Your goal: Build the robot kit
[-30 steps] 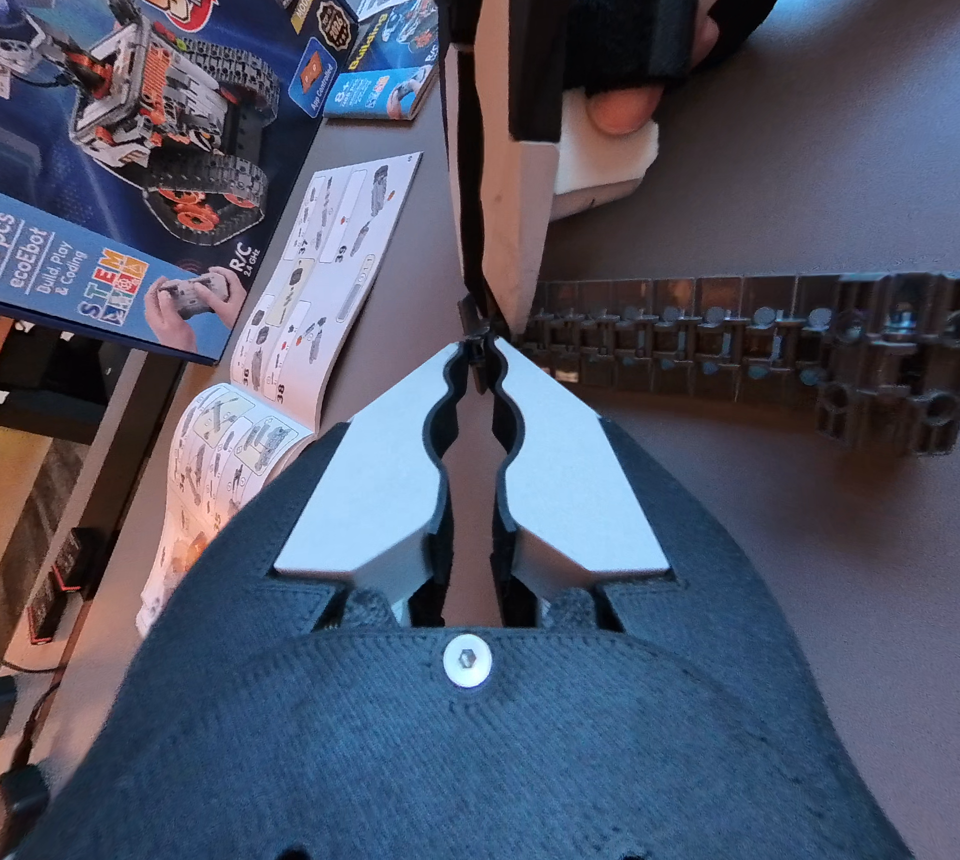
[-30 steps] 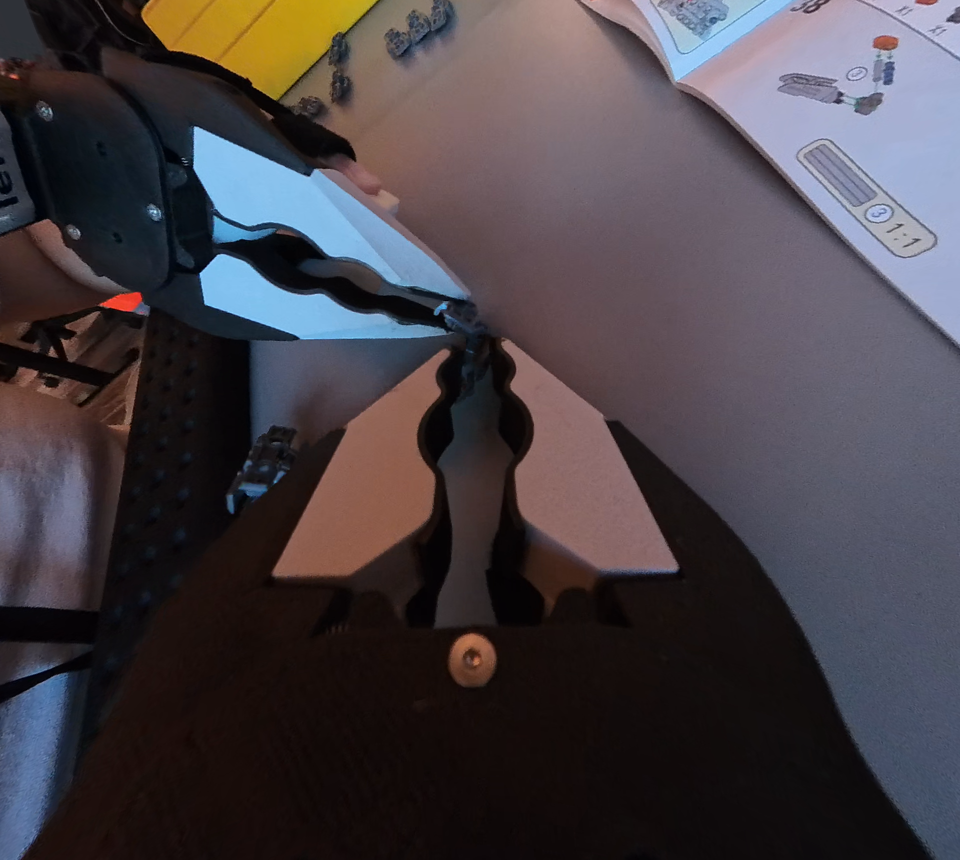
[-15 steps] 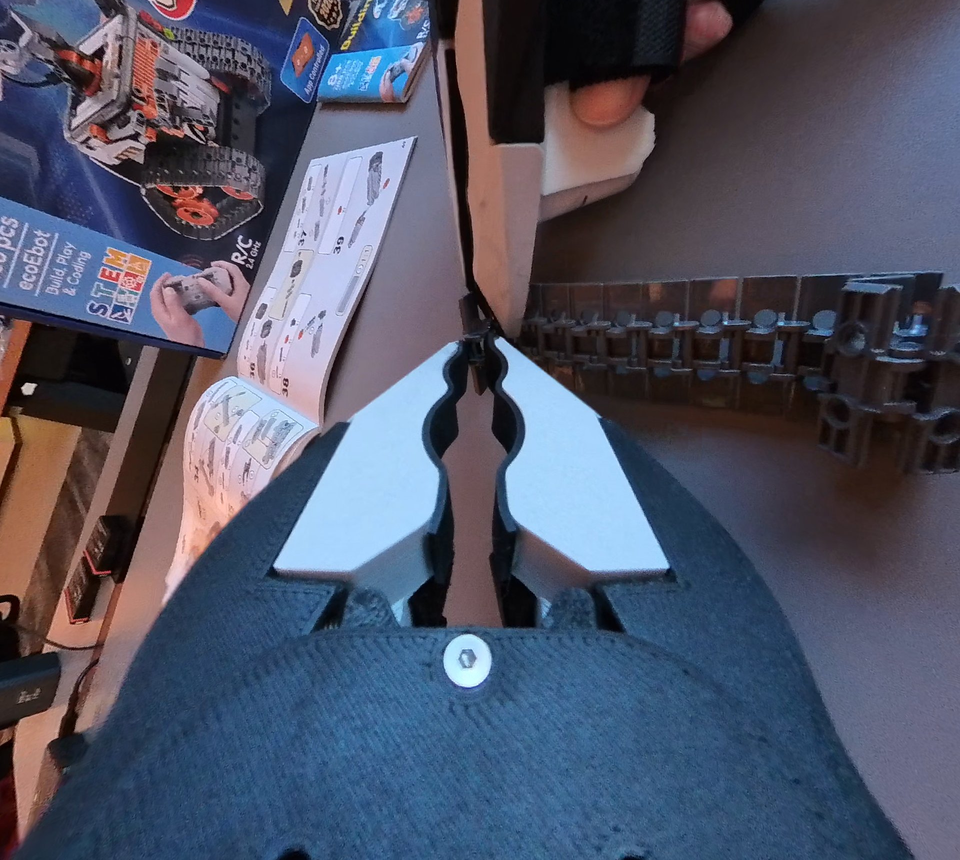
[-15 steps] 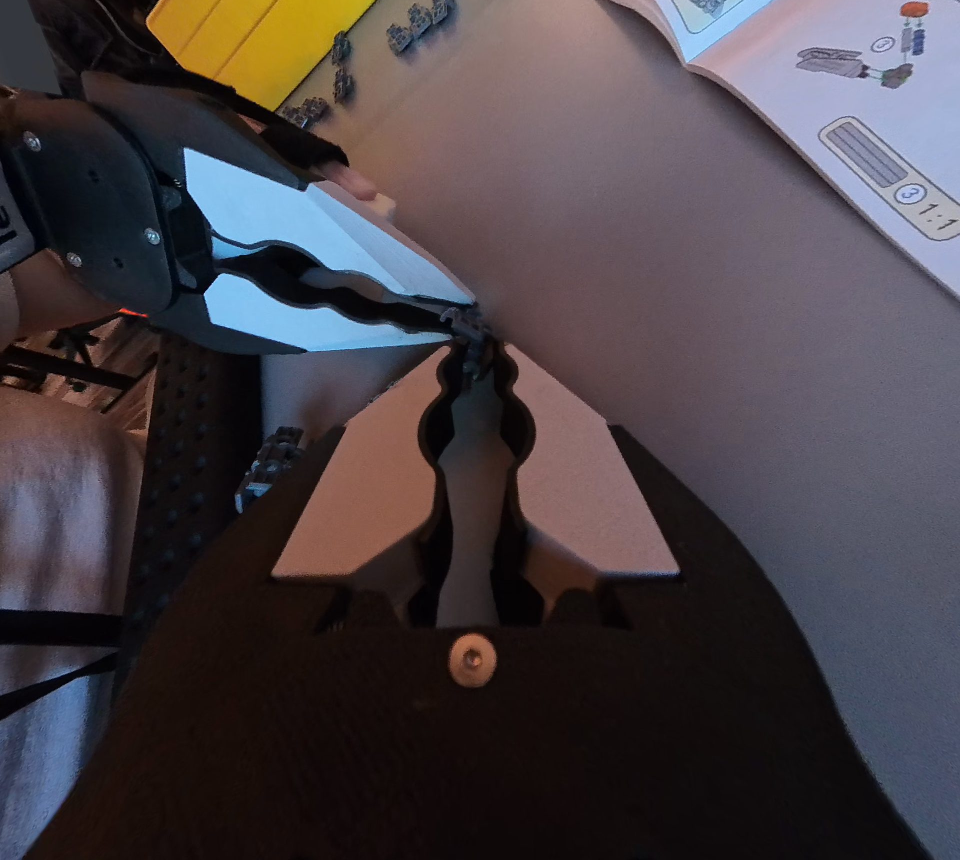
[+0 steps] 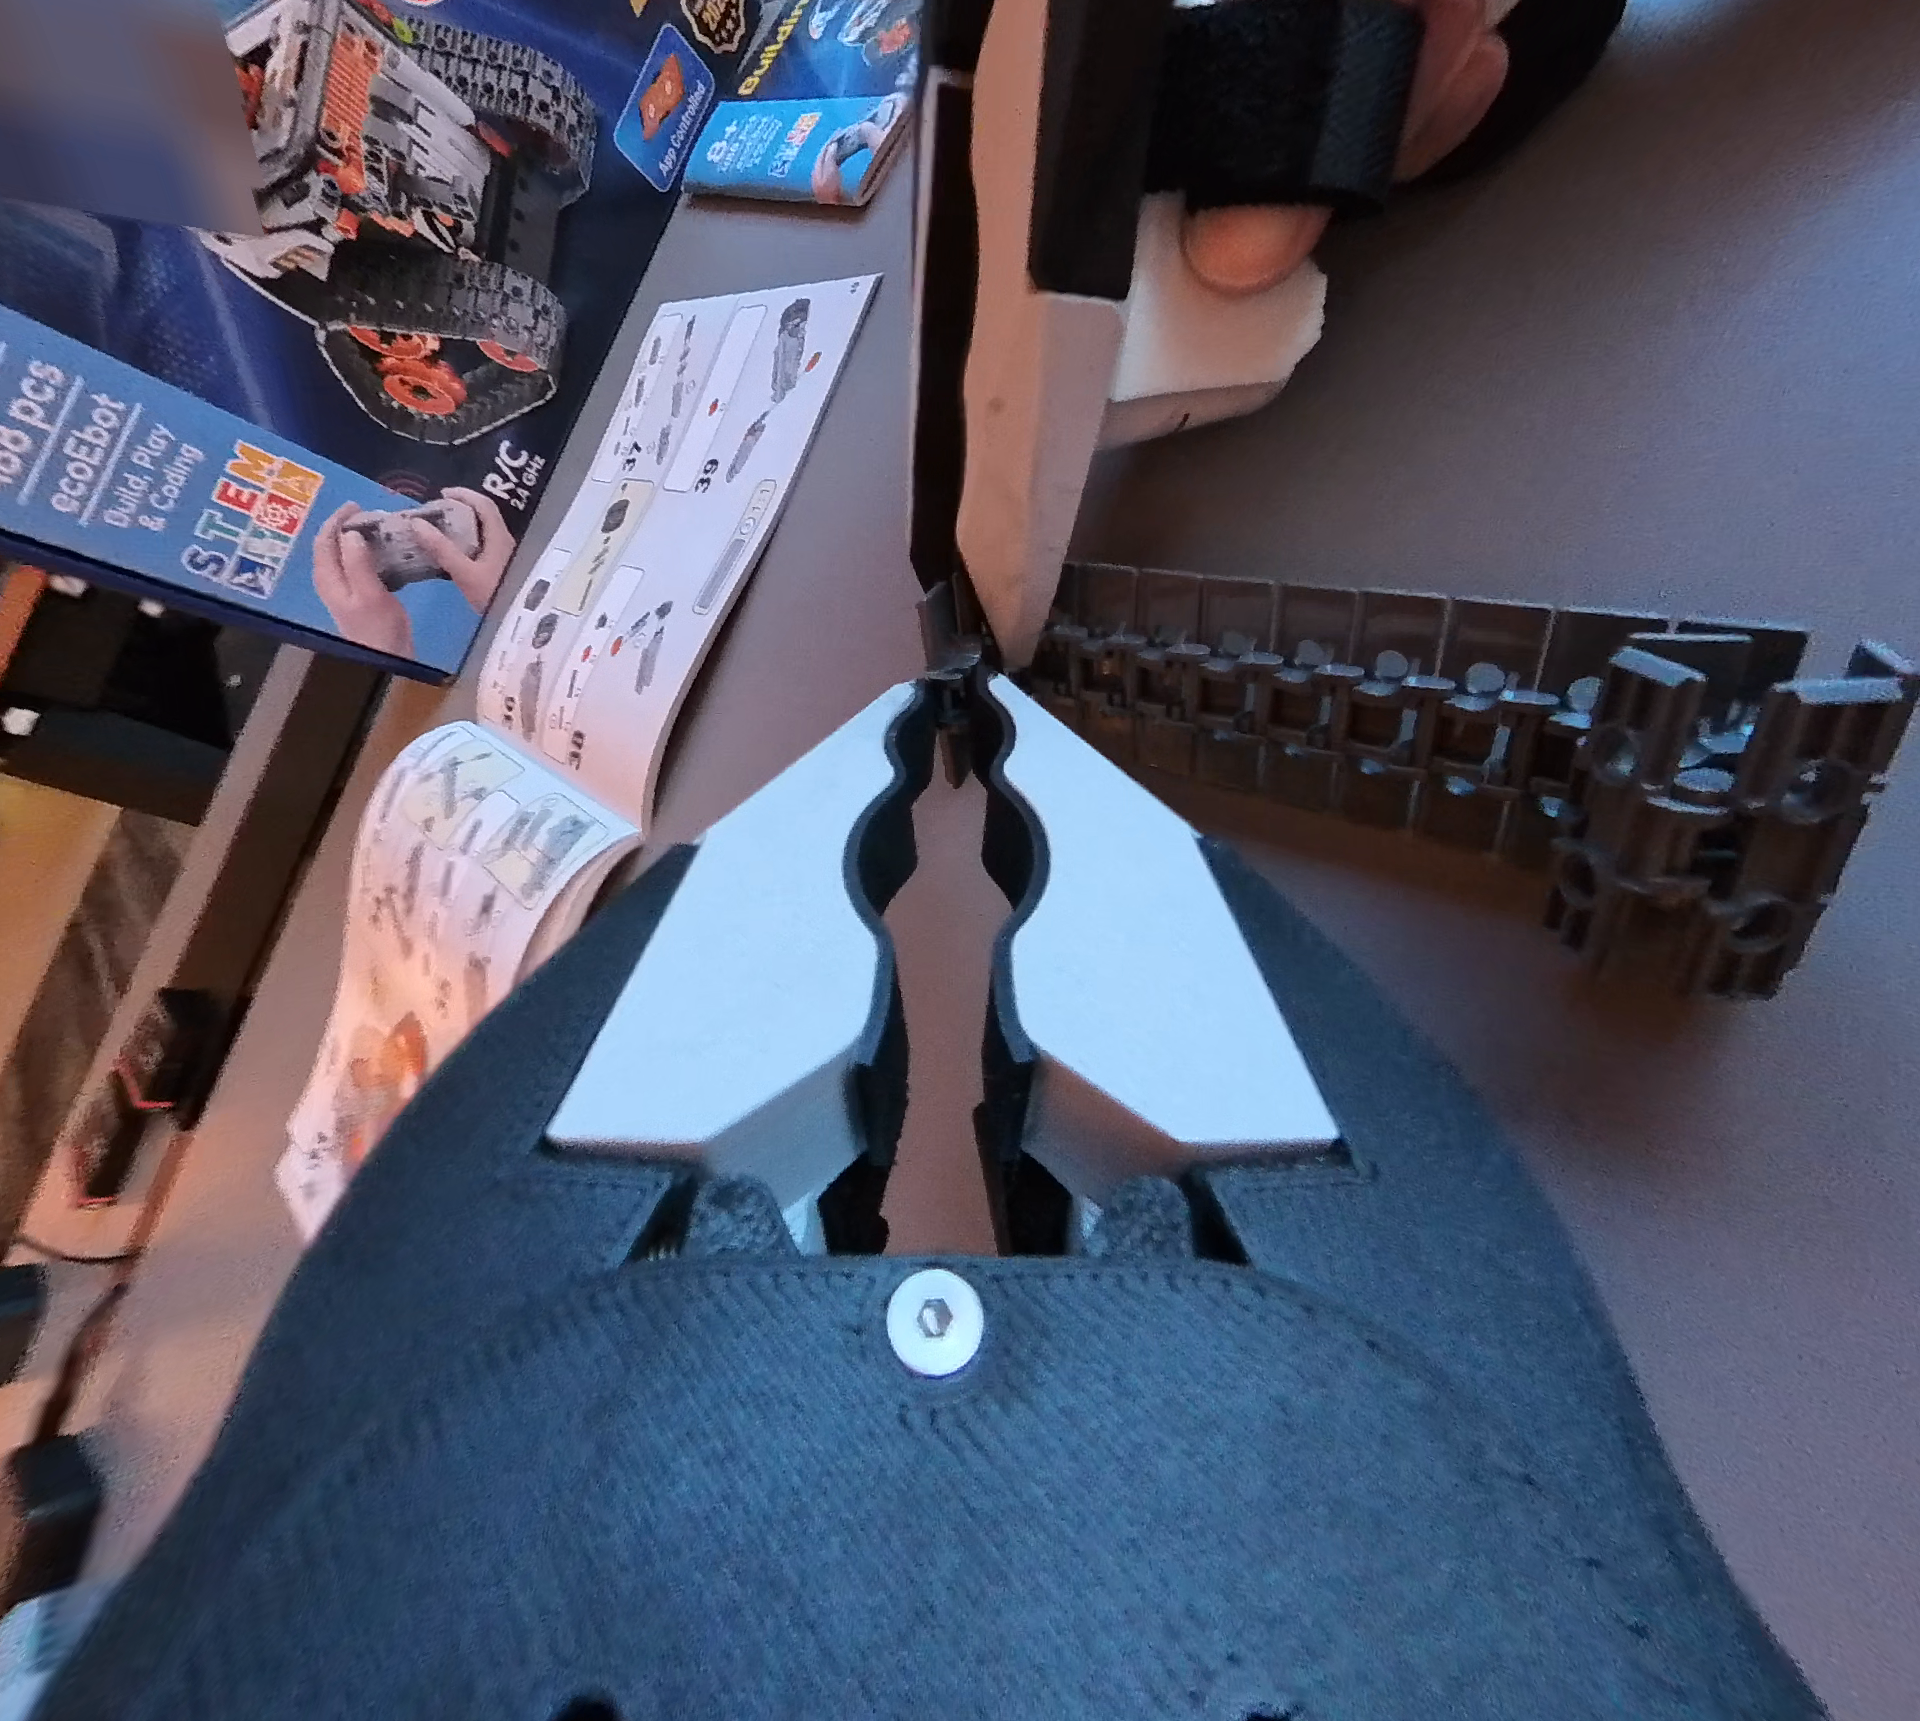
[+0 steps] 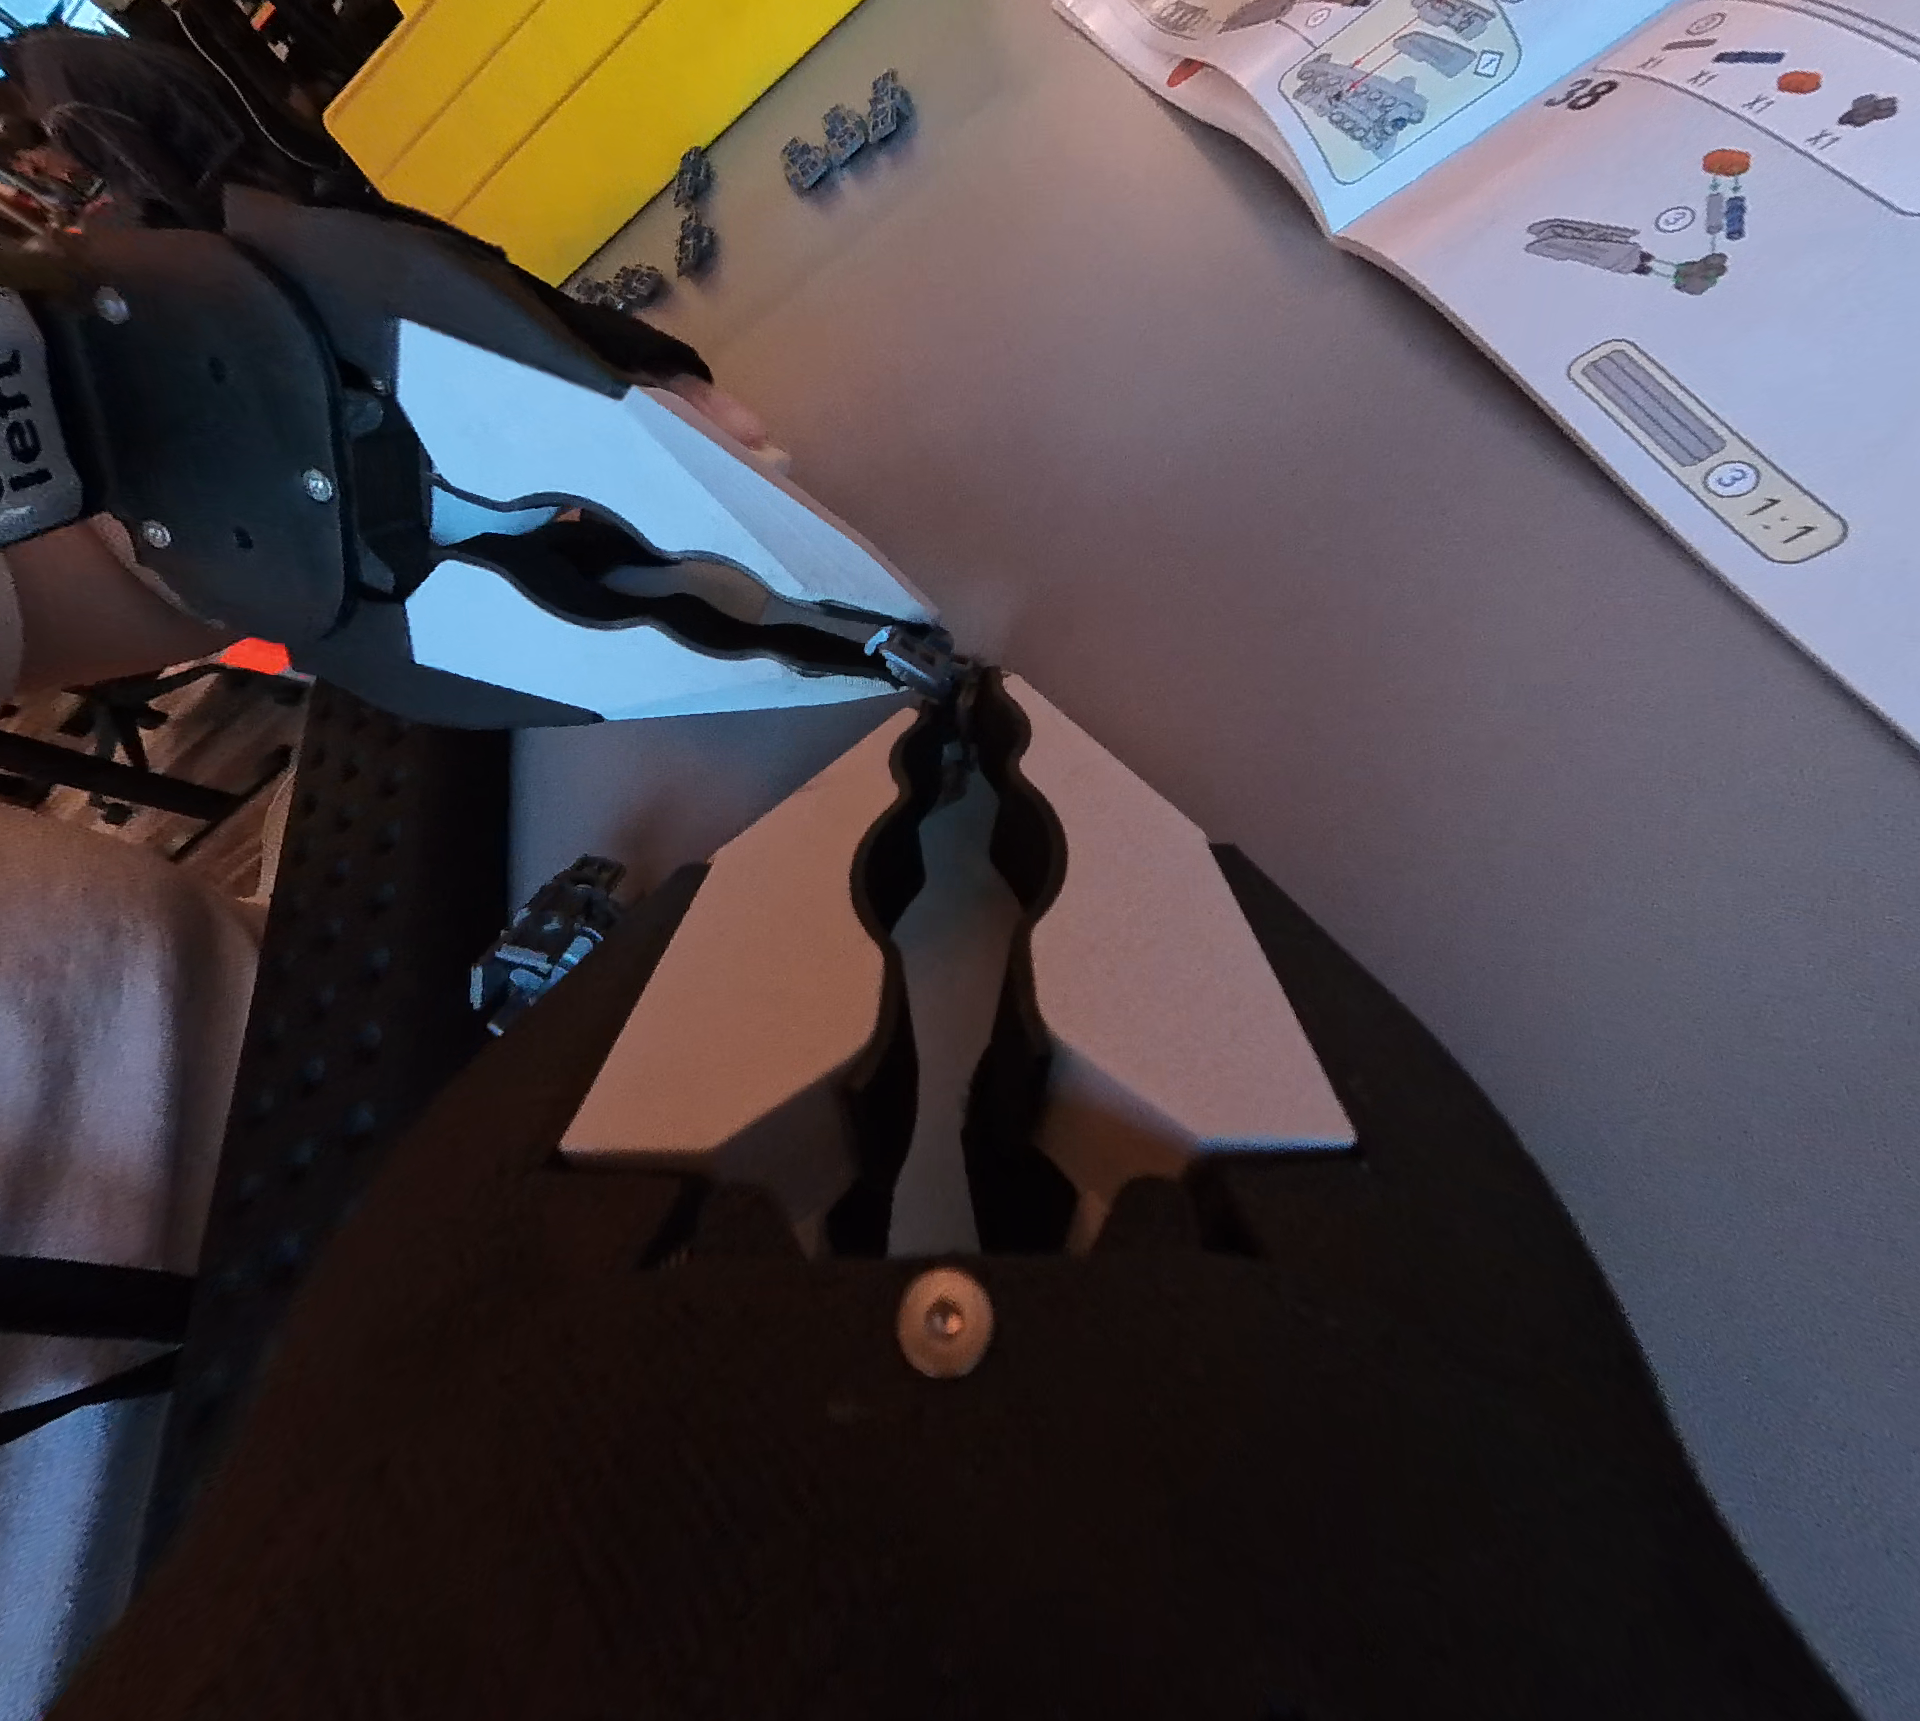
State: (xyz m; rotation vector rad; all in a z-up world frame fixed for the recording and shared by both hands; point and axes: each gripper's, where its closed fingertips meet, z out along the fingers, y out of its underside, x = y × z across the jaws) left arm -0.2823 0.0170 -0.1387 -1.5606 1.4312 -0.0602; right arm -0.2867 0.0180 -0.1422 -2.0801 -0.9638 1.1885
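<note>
Left gripper, right gripper: each pinches small grey link at fingertips, meeting tip-to-tip.

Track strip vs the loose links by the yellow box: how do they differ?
The track strip is one long joined chain; the loose links lie scattered singly or in short clusters. The strip lies beside both gripper tips; the links sit far off against the yellow box. Both are dark grey plastic on the table.
</note>
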